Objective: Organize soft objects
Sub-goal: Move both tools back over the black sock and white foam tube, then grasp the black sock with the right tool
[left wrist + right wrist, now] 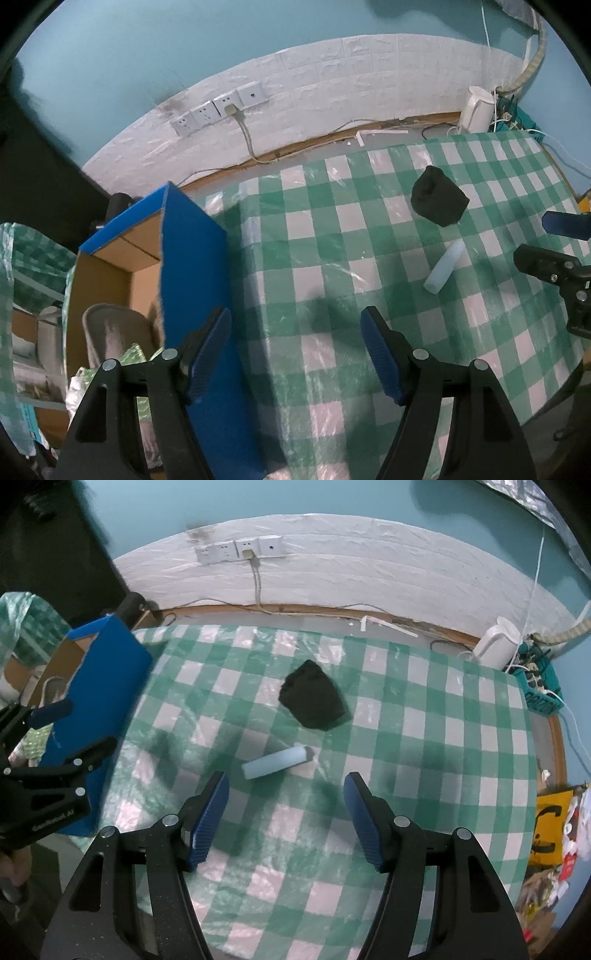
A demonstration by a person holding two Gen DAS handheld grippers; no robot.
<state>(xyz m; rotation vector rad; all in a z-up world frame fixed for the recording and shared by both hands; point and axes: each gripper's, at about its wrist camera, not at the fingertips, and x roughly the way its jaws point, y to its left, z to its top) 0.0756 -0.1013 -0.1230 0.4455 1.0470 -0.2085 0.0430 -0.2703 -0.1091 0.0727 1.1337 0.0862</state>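
Observation:
A black soft lump (314, 699) lies on the green-checked tablecloth (424, 738), seen also as the black lump (439, 201) in the left wrist view. A pale white foam roll (277, 762) lies just in front of it, and the same roll (445, 267) shows at the right of the left view. My right gripper (286, 805) hangs open above the cloth, the roll just beyond its fingertips. My left gripper (295, 336) is open over the table's left edge beside a blue cardboard box (192, 258), empty. Each gripper shows in the other's view: right gripper (554, 243), left gripper (70, 725).
The blue box (99, 686) holds a grey slipper (110, 332) and green wrapping. Wall sockets with a plugged cable (251, 555) sit behind the table. A white kettle (496, 644) and teal basket (539, 686) stand at the far right corner. A yellow bag (550, 827) hangs right.

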